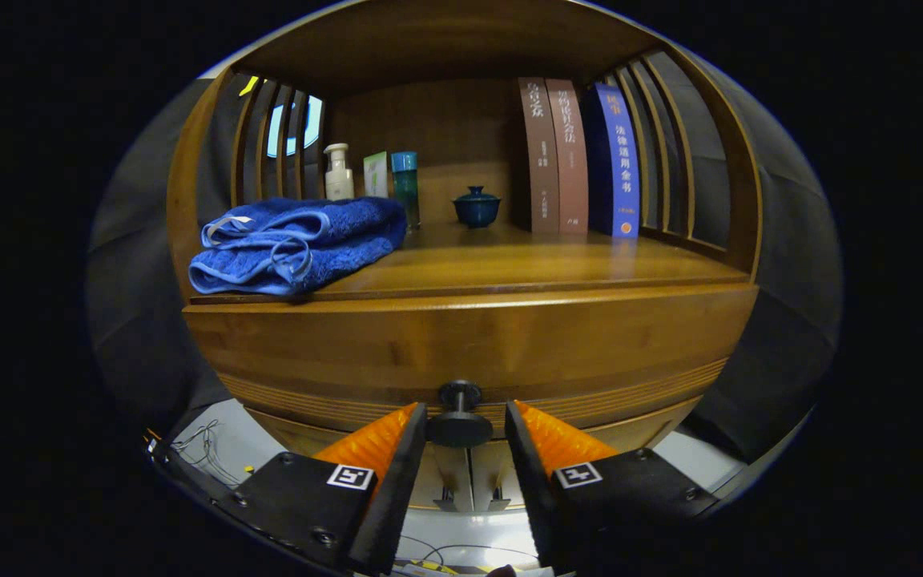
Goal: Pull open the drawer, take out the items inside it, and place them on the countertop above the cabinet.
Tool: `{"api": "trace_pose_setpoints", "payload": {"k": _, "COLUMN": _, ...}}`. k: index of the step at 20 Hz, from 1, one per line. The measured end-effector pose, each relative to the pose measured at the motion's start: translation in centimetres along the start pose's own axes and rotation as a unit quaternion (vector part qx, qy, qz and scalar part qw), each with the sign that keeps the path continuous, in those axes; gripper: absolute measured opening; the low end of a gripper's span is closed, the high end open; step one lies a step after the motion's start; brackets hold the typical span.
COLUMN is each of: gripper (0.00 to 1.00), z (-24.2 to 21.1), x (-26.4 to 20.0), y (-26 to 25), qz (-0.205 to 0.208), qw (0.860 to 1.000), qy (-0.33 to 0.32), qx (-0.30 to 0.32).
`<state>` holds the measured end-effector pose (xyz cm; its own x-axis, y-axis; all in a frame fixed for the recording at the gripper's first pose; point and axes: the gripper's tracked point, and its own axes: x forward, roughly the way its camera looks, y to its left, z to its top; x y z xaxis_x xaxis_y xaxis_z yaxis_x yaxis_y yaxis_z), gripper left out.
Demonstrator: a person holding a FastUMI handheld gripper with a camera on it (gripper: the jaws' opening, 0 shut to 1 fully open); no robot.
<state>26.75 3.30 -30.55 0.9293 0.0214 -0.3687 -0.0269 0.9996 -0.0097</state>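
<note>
The claw (465, 417) has two wedge-shaped fingers with ribbed inner faces, each on a black block bearing a square black-and-white marker and what look like small screws.

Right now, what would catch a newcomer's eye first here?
The folded blue towel on the wooden countertop, beyond the gripper's fingers, stands out most. Behind it stand three upright books and a small dark lidded cup. Nearest, the open gripper has the drawer's dark knob between its fingers, seemingly not yet pinched.
</note>
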Motion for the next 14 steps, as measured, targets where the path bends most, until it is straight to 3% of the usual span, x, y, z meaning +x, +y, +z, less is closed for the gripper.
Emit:
{"api": "trace_pose_setpoints", "payload": {"k": 8, "gripper": 0.39, "z": -0.1, "x": -0.1, "y": 0.3, "qz": -0.018, "qw": 1.000, "qy": -0.017, "qx": -0.019}}
{"api": "trace_pose_setpoints", "payload": {"k": 14, "gripper": 0.39, "z": -1.1, "x": -2.8, "y": 0.3, "qz": -0.018, "qw": 1.000, "qy": -0.013, "qx": -0.011}}
